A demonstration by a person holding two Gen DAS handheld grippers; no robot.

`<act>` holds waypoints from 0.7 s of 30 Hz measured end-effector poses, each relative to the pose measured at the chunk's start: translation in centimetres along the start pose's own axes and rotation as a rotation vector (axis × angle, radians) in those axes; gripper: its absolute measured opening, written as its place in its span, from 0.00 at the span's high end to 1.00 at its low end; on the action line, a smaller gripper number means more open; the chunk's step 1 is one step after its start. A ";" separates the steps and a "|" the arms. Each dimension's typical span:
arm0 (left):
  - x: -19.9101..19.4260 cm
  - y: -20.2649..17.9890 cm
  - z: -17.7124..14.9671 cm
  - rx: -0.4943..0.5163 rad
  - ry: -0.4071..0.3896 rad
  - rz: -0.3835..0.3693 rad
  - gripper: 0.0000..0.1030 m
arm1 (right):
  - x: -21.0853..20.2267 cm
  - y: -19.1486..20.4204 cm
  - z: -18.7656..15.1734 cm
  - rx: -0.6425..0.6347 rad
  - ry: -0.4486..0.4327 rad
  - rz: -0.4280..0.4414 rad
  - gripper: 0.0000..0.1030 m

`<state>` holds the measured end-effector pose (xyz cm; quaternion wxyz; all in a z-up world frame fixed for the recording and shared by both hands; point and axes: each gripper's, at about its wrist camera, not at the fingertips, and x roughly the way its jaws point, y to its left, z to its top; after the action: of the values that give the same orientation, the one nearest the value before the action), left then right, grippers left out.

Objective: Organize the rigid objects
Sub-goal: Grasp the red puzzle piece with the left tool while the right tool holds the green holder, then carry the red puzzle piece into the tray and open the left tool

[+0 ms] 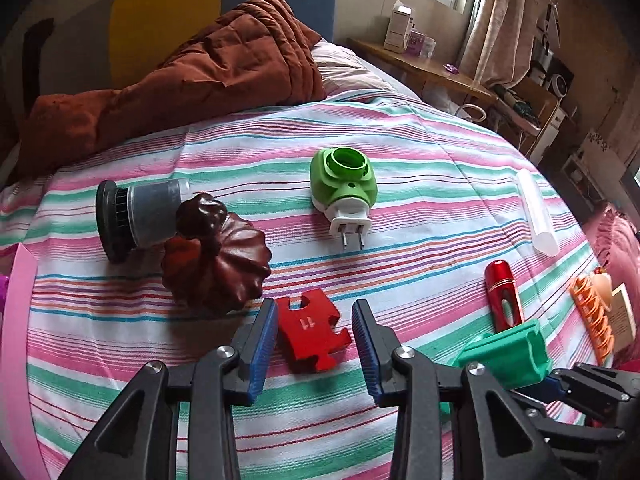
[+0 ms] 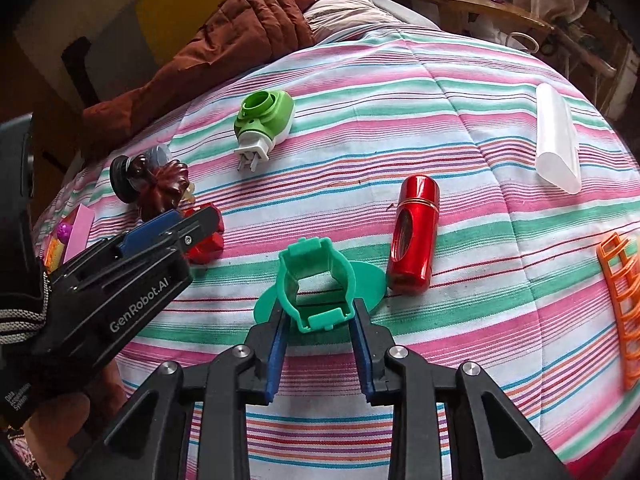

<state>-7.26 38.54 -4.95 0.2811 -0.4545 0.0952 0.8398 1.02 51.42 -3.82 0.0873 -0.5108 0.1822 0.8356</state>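
On the striped bedsheet [image 1: 400, 184], the green plug-in device [image 1: 343, 184] lies centrally. To its left, the dark ribbed pumpkin-shaped ornament [image 1: 216, 264] touches the grey cylindrical cup [image 1: 140, 212]. Before them lies the red puzzle piece [image 1: 310, 330]. Rightward lie the green plastic holder [image 2: 316, 284], the red metallic cylinder [image 2: 414, 236], the translucent white tube [image 2: 556, 136] and the orange plastic rack [image 2: 622, 304].

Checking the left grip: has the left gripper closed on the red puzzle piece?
No, the red puzzle piece lies between the open left gripper, touching neither pad.
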 end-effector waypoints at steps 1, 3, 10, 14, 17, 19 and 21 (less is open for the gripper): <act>0.2 -0.1 0.1 0.008 0.009 0.007 0.60 | 0.0 0.0 0.0 0.000 0.000 -0.001 0.71; 0.5 -0.3 0.3 0.014 0.028 -0.005 0.59 | 0.0 0.1 -0.1 -0.004 0.001 -0.003 0.71; 1.0 -0.7 -0.8 0.099 0.020 0.032 0.66 | -0.1 -0.1 0.0 -0.001 0.002 0.003 0.71; 0.0 1.0 -1.8 0.038 -0.010 -0.014 0.70 | -0.1 0.2 0.0 -0.012 -0.001 -0.003 0.71; -0.6 1.9 -2.5 0.025 -0.017 -0.033 0.70 | -0.2 0.3 -0.1 -0.017 -0.003 0.007 0.71; -1.1 2.1 -3.0 0.027 -0.012 -0.038 0.70 | -0.2 0.4 -0.1 -0.014 -0.003 0.034 0.71; -1.7 2.5 -3.5 0.015 -0.006 -0.045 0.70 | -0.2 0.5 -0.2 -0.016 -0.004 0.058 0.71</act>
<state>-5.41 34.35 -5.76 0.3037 -0.4521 0.0905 0.8338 1.10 50.85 -3.66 0.0595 -0.5045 0.1902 0.8401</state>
